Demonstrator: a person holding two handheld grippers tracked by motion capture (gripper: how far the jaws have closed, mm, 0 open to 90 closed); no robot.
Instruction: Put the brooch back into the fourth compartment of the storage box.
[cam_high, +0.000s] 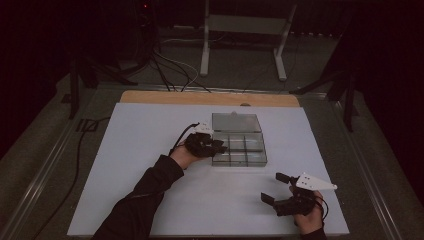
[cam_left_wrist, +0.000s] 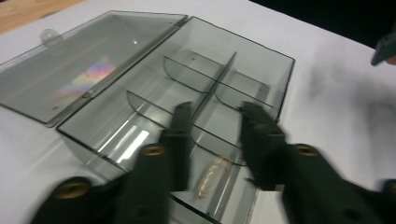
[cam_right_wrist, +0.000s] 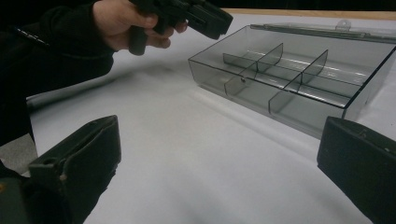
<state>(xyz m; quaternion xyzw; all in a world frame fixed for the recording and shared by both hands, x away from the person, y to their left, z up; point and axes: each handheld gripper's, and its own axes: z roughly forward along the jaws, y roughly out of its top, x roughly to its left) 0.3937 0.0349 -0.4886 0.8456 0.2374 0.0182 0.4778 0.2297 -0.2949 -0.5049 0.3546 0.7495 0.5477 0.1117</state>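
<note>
While the left claw hangs over the near-left corner of the box, its two black jaws stand apart with nothing between them. In the left gripper view those jaws rise over the compartments nearest the camera, and a small pale translucent item lies on the floor of the compartment below the gap; what it is cannot be told. The box is clear smoky plastic, split by one long divider and shorter cross walls into six compartments. Its lid is folded fully back and lies flat on the white surface, joined to the box along the far edge. A small tab sticks out from the lid's outer edge.

The right claw sits near the surface's near-right corner, well apart from the box, with its jaws spread wide and empty. A grey three-cornered plate tops it. In the right gripper view the two jaws frame bare white surface, and the box lies beyond them, with the left hand holding its gripper above the box's corner. A dark sleeve covers the left forearm. Past the surface's far edge a strip of wood shows, and cables trail across the dim floor beside a metal frame.
</note>
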